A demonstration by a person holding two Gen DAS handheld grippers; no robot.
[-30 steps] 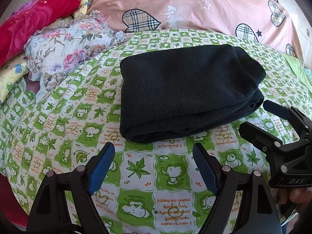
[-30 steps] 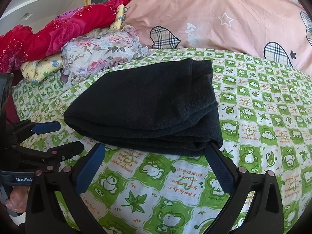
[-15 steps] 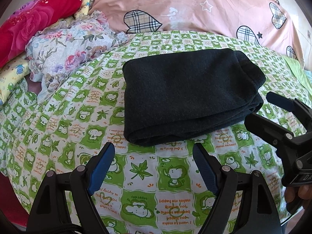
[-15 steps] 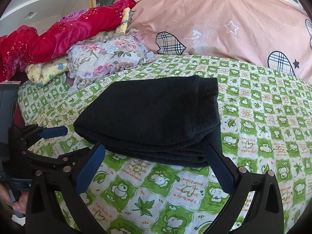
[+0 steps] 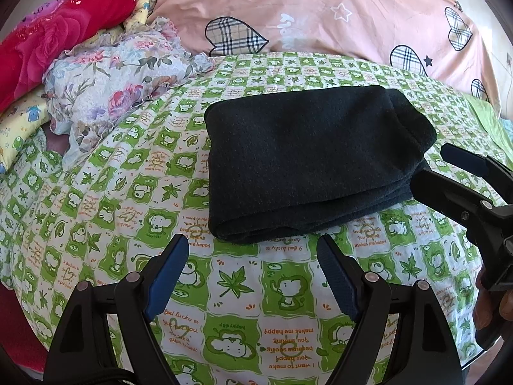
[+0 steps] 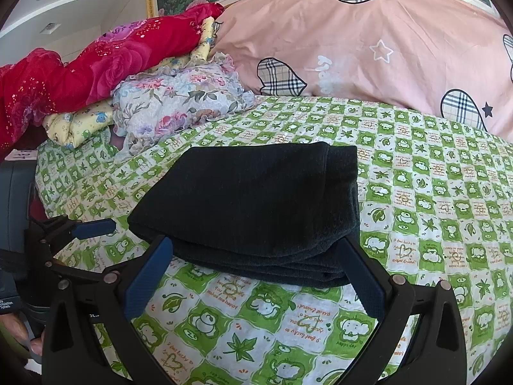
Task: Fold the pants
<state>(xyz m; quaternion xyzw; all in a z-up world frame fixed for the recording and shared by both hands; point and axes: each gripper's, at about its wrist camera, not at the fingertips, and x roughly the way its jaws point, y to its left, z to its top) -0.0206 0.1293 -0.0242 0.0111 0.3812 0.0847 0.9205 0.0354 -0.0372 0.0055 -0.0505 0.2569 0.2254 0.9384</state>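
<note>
The dark pants (image 5: 307,160) lie folded into a thick rectangle on the green-and-white bed sheet (image 5: 128,199). They also show in the right wrist view (image 6: 256,205). My left gripper (image 5: 253,250) is open and empty, just in front of the bundle's near edge. My right gripper (image 6: 256,250) is open and empty, its fingers at the near edge of the bundle without gripping it. The right gripper also shows at the right of the left wrist view (image 5: 455,173). The left gripper shows at the left of the right wrist view (image 6: 80,240).
A large pink pillow (image 5: 320,19) with plaid hearts lies behind the pants. A floral cloth (image 5: 118,86), a red blanket (image 5: 54,38) and a yellow cloth (image 5: 19,118) are piled at the back left. The bed edge drops off at left.
Both grippers have drawn back and lifted a little from the folded pants. The pants have not moved.
</note>
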